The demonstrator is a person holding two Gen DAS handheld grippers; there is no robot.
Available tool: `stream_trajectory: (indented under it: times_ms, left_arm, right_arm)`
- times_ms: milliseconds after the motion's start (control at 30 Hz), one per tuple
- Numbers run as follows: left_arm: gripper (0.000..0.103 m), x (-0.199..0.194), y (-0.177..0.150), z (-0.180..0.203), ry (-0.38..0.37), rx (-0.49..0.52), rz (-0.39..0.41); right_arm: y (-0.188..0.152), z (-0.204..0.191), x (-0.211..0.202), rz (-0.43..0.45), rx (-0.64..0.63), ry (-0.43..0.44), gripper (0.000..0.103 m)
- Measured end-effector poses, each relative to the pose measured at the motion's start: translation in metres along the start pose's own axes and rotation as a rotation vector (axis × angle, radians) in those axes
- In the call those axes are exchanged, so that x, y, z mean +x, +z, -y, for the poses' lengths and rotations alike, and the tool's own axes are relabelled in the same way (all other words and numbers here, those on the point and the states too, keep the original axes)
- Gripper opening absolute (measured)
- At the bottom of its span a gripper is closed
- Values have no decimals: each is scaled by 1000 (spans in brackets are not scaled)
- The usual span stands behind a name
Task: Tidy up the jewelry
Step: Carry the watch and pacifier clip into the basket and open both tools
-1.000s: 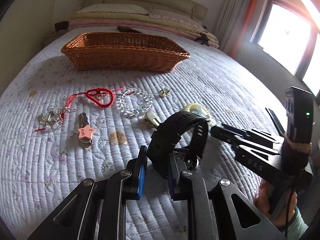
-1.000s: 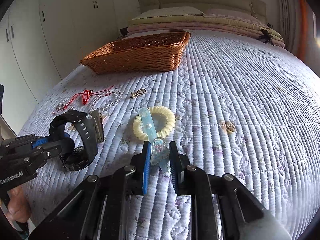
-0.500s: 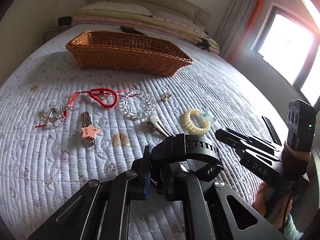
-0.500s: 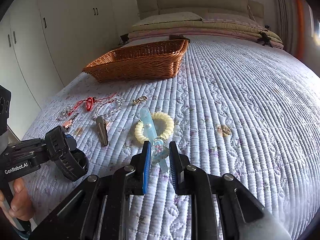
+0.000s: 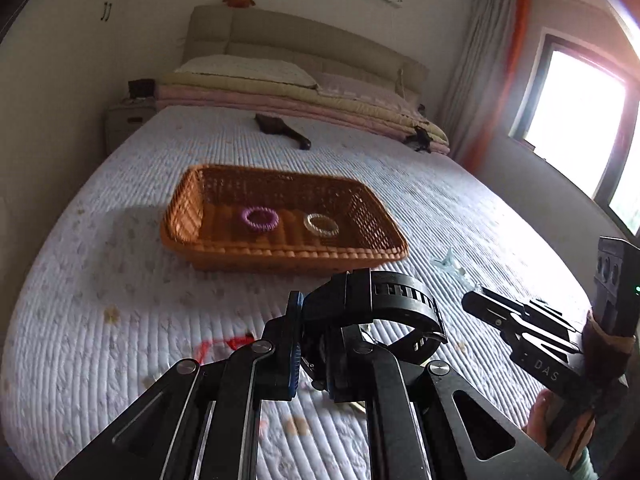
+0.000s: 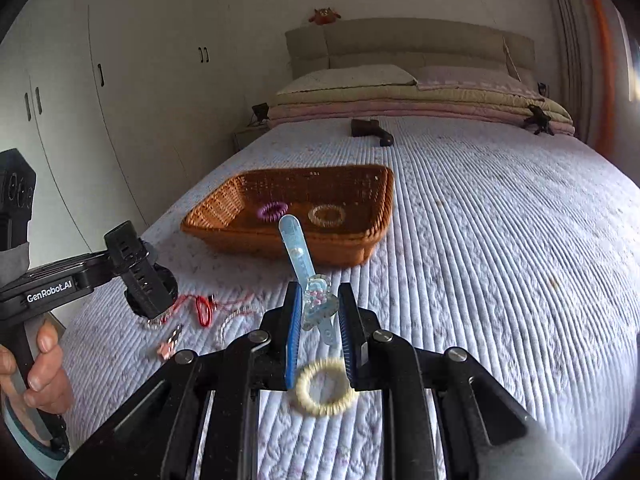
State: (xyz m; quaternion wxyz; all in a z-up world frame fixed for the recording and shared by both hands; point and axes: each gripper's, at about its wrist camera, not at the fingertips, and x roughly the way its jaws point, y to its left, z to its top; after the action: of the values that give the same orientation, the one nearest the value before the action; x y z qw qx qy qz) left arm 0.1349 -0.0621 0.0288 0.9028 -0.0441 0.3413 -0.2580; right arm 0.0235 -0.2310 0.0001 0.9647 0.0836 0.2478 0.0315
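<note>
Jewelry sorting: left gripper is clamping a black watch above the bed; right gripper is clamping a pale blue hair clip. Wicker basket is sitting at 12 o'clock, holding 2 rings: purple, clear. Yellow ring is lying on the quilt.

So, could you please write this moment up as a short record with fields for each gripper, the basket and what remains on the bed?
left gripper: shut on black strapped wristwatch, held above the quilt
right gripper: shut on pale blue translucent hair clip, tip pointing toward the basket
brown woven wicker basket: holds purple coil hair tie and clear coil hair tie
white quilted bedspread: cream coil hair tie, red cord bracelet, pink star clip
</note>
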Motion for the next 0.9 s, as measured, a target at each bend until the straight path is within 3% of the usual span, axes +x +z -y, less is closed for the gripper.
stream_trajectory:
  times_ms: [100, 233, 300, 500, 800, 900]
  left_arm:
    - [9, 24, 37, -11, 27, -2, 12]
    - [9, 73, 74, -36, 83, -41, -8]
    - [9, 100, 81, -49, 131, -66, -29]
    - [9, 159, 82, -73, 156, -104, -118]
    - [10, 179, 74, -69, 173, -61, -142]
    - [13, 175, 73, -67, 171, -31, -130]
  right_arm:
    - [40, -12, 30, 4, -37, -34, 21]
    - [78, -16, 96, -61, -32, -68, 21]
    - [85, -14, 129, -96, -24, -61, 21]
    - [85, -9, 205, -262, 13, -84, 21]
    - [78, -1, 225, -309, 26, -92, 21]
    - [79, 4, 221, -302, 69, -41, 21]
